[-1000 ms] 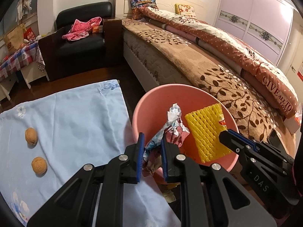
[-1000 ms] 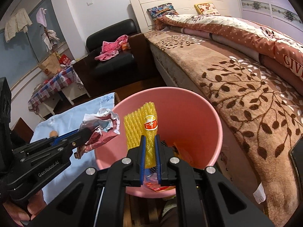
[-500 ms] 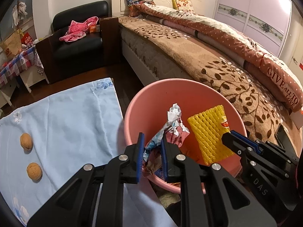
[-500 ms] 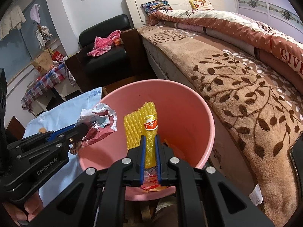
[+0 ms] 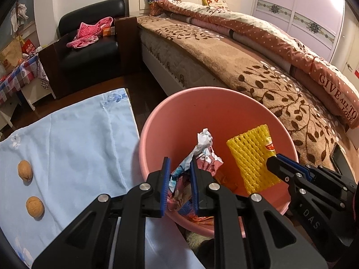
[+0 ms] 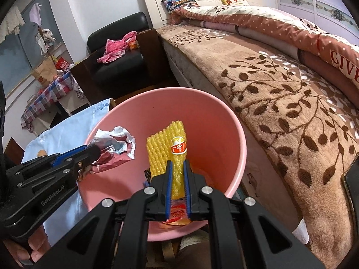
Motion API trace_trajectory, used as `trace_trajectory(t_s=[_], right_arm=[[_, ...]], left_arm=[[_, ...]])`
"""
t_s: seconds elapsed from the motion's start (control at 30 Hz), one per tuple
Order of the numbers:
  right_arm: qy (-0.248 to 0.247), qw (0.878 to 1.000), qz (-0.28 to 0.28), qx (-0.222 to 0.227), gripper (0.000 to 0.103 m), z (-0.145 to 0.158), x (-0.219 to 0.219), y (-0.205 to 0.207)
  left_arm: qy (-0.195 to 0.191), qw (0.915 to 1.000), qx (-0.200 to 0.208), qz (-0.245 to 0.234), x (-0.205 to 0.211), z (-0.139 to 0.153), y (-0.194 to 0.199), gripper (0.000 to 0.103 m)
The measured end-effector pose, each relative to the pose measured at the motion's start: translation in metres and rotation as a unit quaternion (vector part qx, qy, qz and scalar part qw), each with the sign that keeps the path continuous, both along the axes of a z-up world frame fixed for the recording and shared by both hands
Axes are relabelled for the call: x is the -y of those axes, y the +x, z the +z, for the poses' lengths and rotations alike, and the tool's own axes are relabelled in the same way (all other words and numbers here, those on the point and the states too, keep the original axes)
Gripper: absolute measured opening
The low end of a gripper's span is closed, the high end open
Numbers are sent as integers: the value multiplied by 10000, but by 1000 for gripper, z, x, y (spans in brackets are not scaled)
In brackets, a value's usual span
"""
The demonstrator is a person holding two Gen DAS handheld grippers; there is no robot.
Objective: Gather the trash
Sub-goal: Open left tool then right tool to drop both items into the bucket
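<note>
A pink bin (image 5: 215,103) (image 6: 226,134) stands on the floor between the bed and a light blue cloth. My left gripper (image 5: 179,168) (image 6: 94,154) is shut on a crumpled pink and white wrapper (image 5: 204,154) (image 6: 116,150), held over the bin's left side. My right gripper (image 6: 178,170) (image 5: 272,160) is shut on a yellow foam fruit net (image 6: 166,148) (image 5: 251,159) with a red label, inside the bin's mouth. Orange wrappers lie at the bin's bottom (image 6: 177,215).
Two walnuts (image 5: 25,170) (image 5: 34,206) lie on the blue cloth (image 5: 74,148) at the left. The bed (image 5: 258,71) with its brown leaf blanket runs along the right. A black armchair (image 5: 89,42) with pink clothes stands behind. A dark phone (image 5: 340,159) rests on the bed edge.
Both grippers have sunk toward the bin with their loads still gripped; the bin now looks larger and closer in both views.
</note>
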State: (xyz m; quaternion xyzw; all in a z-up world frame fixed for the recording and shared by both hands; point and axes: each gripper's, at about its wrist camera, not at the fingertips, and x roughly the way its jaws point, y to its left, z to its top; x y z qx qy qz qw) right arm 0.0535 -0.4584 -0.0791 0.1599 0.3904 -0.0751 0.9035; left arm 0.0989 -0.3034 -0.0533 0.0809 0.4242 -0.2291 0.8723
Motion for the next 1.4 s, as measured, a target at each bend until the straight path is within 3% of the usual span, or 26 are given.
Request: trace_trajectory(t_s=[0.23,0.4,0.53,0.67,1.07,1.4], right_arm=[[24,10000,-19,-16,9,-2,3,1],[31,10000,-16,-22,9,-3,4,2],[44,10000,-20,-22,9,-4,4,1],[47,10000,-25,-24,9,-5,4,1],[100,9999,-28,4,10,-9,4,-1],[163,9998,-75,25,18,-7,5,-3]], left_arm=[[-5,10000,-70,-46,3,-2,1,19],[-36,10000,-70,-42,3,-2,0,36],[-95,9999,-77,-35,3,-1,-1,37],[-119,9999,-59,-57,2,1,-2,44],[-154,9998,-92,-63,0,2,-6,45],[-168,9998,-84,-44,-2,4,-6,45]])
